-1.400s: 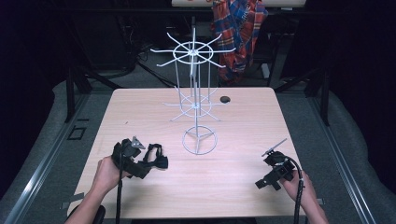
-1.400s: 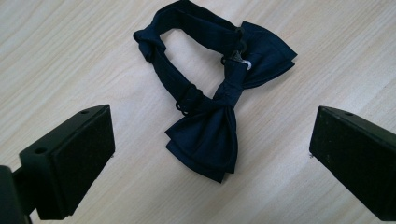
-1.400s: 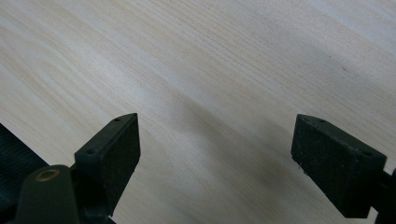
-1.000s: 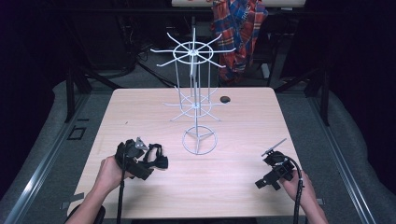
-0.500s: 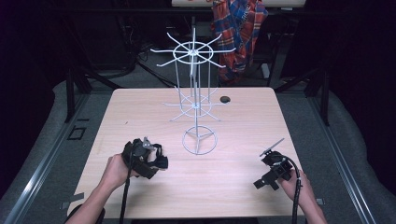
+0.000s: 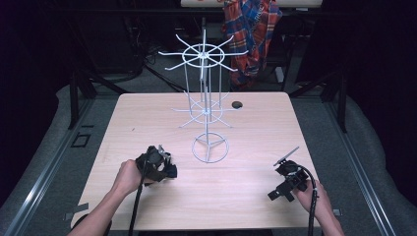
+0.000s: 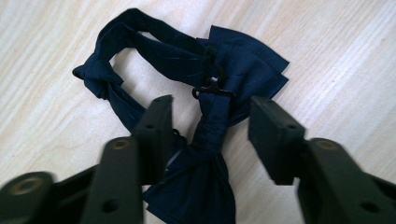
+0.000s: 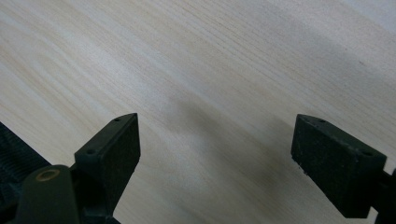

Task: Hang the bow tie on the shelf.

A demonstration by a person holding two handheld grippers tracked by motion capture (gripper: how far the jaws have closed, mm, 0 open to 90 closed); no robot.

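Closing my left hand-held gripper point(image 7: 210, 133) around the dark navy fabric bow tie point(image 7: 210, 74) near the white wire stand point(image 6: 206, 108), jaws not yet pinching, I risk snagging only its strap.

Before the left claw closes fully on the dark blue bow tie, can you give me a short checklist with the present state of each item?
1. Bow tie lies between the left claw jaws: ok; its narrow middle sits in the gap.
2. Pads press the fabric: not ok; the jaws have just been closing, yet a gap shows on both sides.
3. Metal clasp is away from the pads: ok.
4. Right claw is open and holds nothing: ok.
5. White wire rack stands apart from both claws: ok.
6. Strap loop is free of tangles: cannot tell.
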